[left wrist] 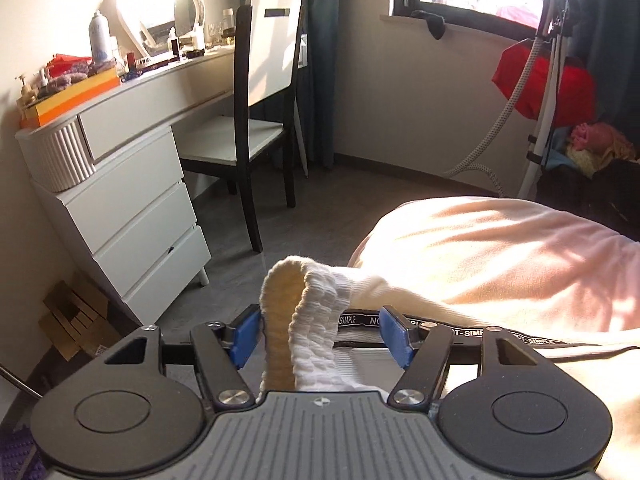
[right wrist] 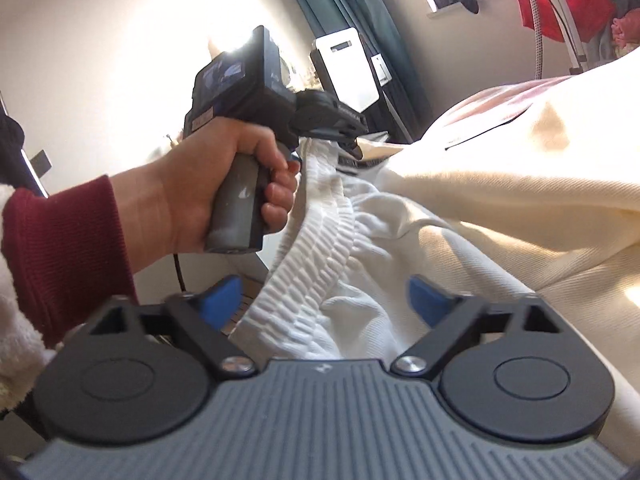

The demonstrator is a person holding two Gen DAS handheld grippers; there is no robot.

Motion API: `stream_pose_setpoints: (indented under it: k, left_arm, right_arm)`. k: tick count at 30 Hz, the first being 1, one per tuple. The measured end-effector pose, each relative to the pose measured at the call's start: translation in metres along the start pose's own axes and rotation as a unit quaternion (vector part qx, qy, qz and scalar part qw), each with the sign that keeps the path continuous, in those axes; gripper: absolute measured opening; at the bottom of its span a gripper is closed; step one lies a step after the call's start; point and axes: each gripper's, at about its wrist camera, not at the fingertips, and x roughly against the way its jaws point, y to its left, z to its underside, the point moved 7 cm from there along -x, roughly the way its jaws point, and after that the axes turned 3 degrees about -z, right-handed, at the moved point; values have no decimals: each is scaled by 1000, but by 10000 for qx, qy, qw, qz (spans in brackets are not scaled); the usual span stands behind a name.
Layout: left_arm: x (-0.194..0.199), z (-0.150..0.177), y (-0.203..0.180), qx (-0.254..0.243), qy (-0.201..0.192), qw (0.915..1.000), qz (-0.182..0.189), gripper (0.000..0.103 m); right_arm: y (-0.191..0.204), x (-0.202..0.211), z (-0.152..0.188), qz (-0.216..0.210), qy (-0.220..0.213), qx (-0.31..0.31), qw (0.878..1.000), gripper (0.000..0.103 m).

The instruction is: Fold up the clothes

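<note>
A cream-white garment with a ribbed waistband and a black "NOT-SIMPLE" tape lies on the bed. My left gripper is open, its blue pads on either side of the bunched waistband, which passes between the jaws untouched by the right pad. The left gripper also shows in the right wrist view, held by a hand over the waistband. My right gripper is open, its blue pads wide apart around the ribbed waistband.
A pink blanket covers the bed. A white dresser with cluttered top stands left, a black-and-white chair behind it. A garment steamer stand with red cloth and a pile of clothes stand by the window.
</note>
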Motion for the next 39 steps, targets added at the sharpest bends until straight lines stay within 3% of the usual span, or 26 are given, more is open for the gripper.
stream_pose_setpoints:
  k: [2,8,14,17,23,25,29,33,35,39]
  left_arm:
    - [35,0,0,-38,-255,9997,14,83]
    - [155,19,-26,-131,-763,9960,436,87]
    - [254,90,-126,-402,-819,9852,1449,91]
    - [304,126,-176,-536,-843,9757,1949,92]
    - [333,179,-295,-923,-652,9588,2608,92]
    - [324,186,-322,-991,-582,9589,2595,92]
    - [274,192,-351,-1288,-235,9709,2004,90]
    - [222,196,-370,-1365,59,9781,1571,83]
    - [225,193,-368,-1376,-119,9775,1594,70]
    - [231,186,-365,-1396,-476,9754,1640,16]
  right_arm:
    - [8,25,-7,88,-104,226,9997,103]
    - [18,125,-28,516,-536,818,9939,103]
    - [-16,242,-41,1281,-988,1124,9804,103]
    - [-50,301,-35,1777,-1163,878,9732,103]
    - [-137,381,-19,2905,-1223,191,9488,103]
    - [-163,393,-16,3047,-1288,-107,9436,103]
    - [-213,409,-7,3077,-1517,-929,9347,103]
    - [-260,411,4,3005,-1648,-1674,9244,103]
    - [-276,401,9,2938,-1590,-1873,9237,103]
    - [-301,375,18,2818,-1378,-2087,9263,103]
